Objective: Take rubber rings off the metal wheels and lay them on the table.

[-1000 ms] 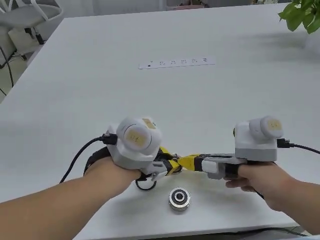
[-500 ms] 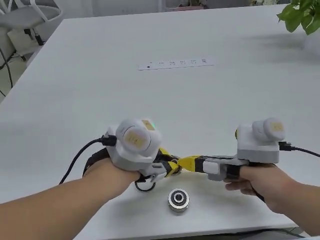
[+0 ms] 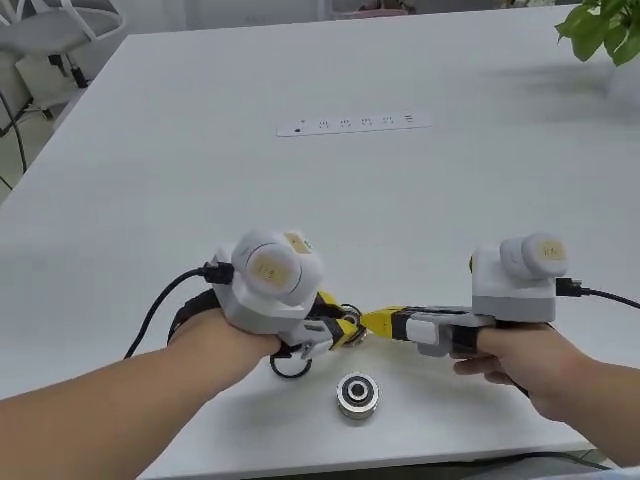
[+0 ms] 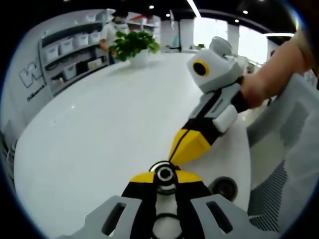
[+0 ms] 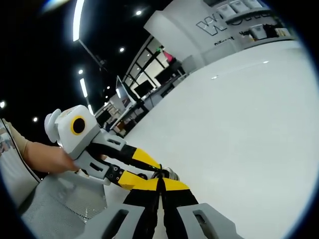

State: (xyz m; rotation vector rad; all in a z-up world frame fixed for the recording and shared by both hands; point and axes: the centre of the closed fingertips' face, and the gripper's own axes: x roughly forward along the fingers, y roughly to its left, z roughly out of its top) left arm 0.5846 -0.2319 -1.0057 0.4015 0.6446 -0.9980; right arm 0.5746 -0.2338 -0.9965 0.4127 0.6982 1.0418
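While clamped shut by the left gripper [image 3: 344, 331], held just clear of the surface [image 3: 300, 200] at 6 o'clock: one wheel [image 4: 164, 175]. Met from 3 o'clock by the right gripper [image 3: 369, 322], jaws closed tip to tip against the wheel's rim; cannot tell whether pinching rubber or merely touching it.

Compared with the second before: almost no shift of either gripper, tips locked at the same meeting point, only a slight drift of the camera. Read as a peel stalled or barely begun, not completed; no ring seen coming free of the held wheel.

Lying loose on the surface just under the left hand, at 7 o'clock of the held wheel: one black ring [image 3: 291, 367], judged already removed. Resting flat at 6 o'clock of the meeting point, apart from both grippers: second wheel [image 3: 358, 394], dark outer band suggesting rubber not yet taken off. Farther off at 12 o'clock: power strip [image 3: 354, 124].

Probably needed next: firmer bite on the rim rubber, then a pull toward 3 o'clock against the left jaws' hold. Risk: wheel twisting or slipping out under the tug.
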